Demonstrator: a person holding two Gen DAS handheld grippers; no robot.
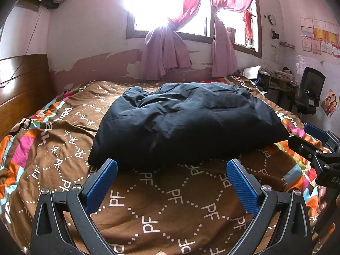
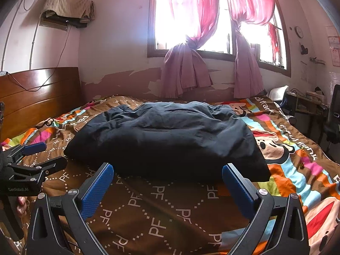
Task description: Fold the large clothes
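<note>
Blue-padded left tongs (image 1: 171, 179) and right tongs (image 2: 167, 182) hover spread and empty just short of the dark navy puffy jacket (image 1: 187, 123), bundled mid-bed on the brown patterned bedspread (image 1: 174, 208), long axis crosswise, both equally near.

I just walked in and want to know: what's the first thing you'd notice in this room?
The big dark blue garment lies bundled in the middle of the bed, on a brown cartoon-print bedspread. Behind it, pink curtains are knotted at a very bright window. Up close, the left gripper and right gripper both hang open before it.
</note>
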